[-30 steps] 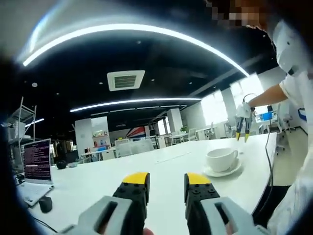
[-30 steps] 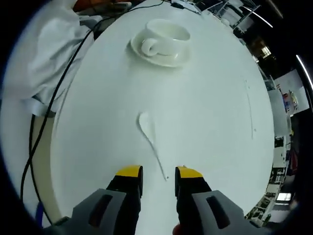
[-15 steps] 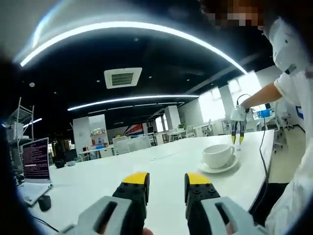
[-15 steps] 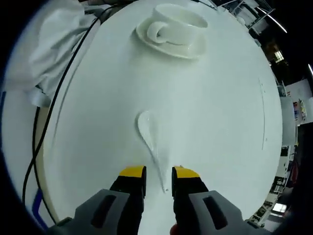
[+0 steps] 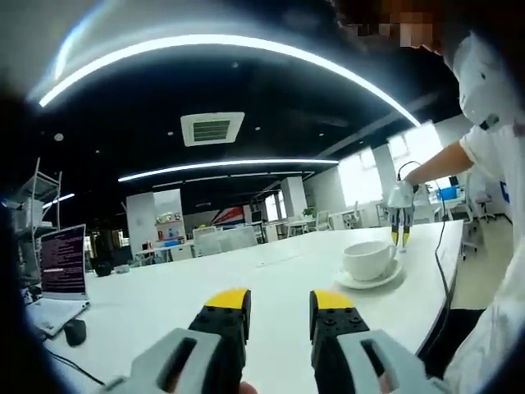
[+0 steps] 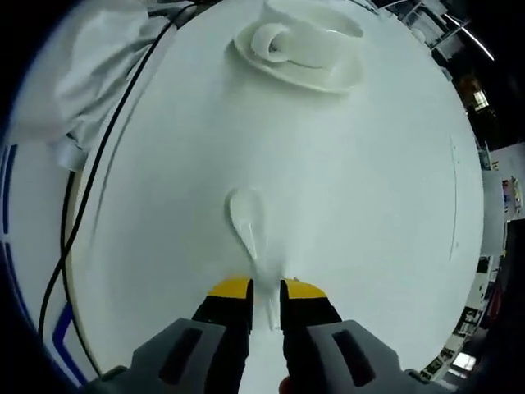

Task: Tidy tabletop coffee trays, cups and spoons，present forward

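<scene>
A white spoon [image 6: 246,217] lies on the white table [image 6: 369,205], bowl pointing away from me. My right gripper [image 6: 267,289] is down over its handle, jaws drawn close on either side with a narrow gap still showing. Farther off, a white cup [image 6: 316,37] sits on its saucer [image 6: 328,74]. In the left gripper view the same cup [image 5: 369,258] and saucer [image 5: 373,281] stand at the right of the table [image 5: 164,304]. The right gripper [image 5: 401,238] points down beyond them. My left gripper [image 5: 280,300] hovers low over the table, open, holding nothing.
A black cable [image 6: 90,189] runs along the table's near edge beside a person's white sleeve [image 6: 90,74]. An open laptop [image 5: 61,271] and a dark mouse [image 5: 75,331] sit at the table's left end. The person [image 5: 492,123] stands at the right.
My right gripper has moved forward and down onto the spoon's handle, and its jaws have narrowed around it. The left gripper has stayed almost still.
</scene>
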{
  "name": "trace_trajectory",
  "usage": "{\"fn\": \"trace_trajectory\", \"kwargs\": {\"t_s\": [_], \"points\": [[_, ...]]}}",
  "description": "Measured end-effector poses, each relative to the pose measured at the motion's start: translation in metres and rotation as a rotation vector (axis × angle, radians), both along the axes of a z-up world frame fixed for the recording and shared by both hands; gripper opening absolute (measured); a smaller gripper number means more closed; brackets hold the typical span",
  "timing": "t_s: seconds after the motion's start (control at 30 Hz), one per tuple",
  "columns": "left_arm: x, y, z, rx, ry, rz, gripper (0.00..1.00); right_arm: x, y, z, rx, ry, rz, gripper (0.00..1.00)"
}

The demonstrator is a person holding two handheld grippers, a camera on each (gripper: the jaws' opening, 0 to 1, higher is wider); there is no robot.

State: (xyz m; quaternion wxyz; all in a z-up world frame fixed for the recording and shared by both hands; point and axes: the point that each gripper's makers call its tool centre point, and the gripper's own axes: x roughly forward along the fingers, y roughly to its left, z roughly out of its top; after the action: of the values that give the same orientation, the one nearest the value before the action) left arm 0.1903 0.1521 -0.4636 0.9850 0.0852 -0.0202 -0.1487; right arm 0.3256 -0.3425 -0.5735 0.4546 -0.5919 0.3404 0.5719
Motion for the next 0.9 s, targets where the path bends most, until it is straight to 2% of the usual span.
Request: {"fn": "trace_trajectory", "kwargs": {"t_s": [0.1,0.5,0.9], "points": [[0.0012,0.0013,0.0001,-0.003,-0.002,0.003,0.30,-0.0043,-0.0005,-0.0014,-0.017,0.022,0.022,0.06],[0.0030,0.0032,-0.0074,-0.025,0.009,0.009,0.30,0.0001,0.0004,0.0022,-0.015,0.020,0.033,0.05],[0.0037,-0.0006,-0.0054,-0.015,0.010,0.006,0.30,0.0000,-0.0006,0.0011,-0.012,0.012,0.038,0.04]]}}
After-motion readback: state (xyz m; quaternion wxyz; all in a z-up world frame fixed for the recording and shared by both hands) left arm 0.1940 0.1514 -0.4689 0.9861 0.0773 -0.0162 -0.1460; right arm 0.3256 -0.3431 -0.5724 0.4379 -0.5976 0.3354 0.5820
